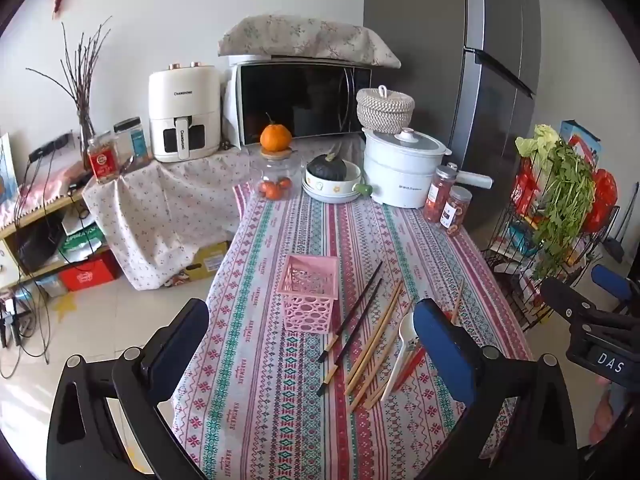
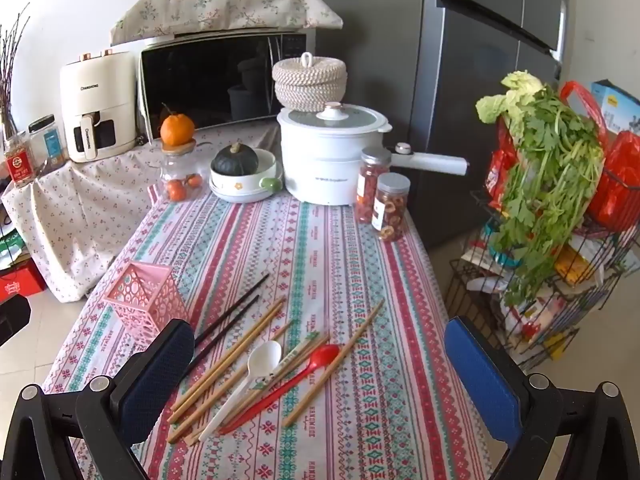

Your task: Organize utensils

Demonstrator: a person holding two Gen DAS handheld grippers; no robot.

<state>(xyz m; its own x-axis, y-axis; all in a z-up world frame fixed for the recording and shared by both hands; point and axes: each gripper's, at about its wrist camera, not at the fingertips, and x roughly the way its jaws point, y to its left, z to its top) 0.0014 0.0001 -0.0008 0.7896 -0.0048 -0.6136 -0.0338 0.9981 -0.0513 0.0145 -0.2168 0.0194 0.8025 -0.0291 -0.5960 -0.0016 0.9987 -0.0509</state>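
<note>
Both the left gripper [image 1: 310, 344] and right gripper [image 2: 320, 364] are hovering wide-jawed, empty, near the pink basket [image 2: 145, 305]; chopsticks [image 2: 224, 354] are lying just beside it.

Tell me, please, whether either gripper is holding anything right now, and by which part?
Nothing is held. The left gripper and right gripper are both open above the table, apart from the utensils.

The table [image 2: 360, 360] is covered by a patterned cloth. On it are laid a pink basket [image 2: 146, 300], chopsticks [image 2: 236, 344], a white spoon [image 2: 244, 384], a red spoon [image 2: 292, 380], jars [image 2: 390, 206] and a white pot [image 2: 332, 152].
</note>
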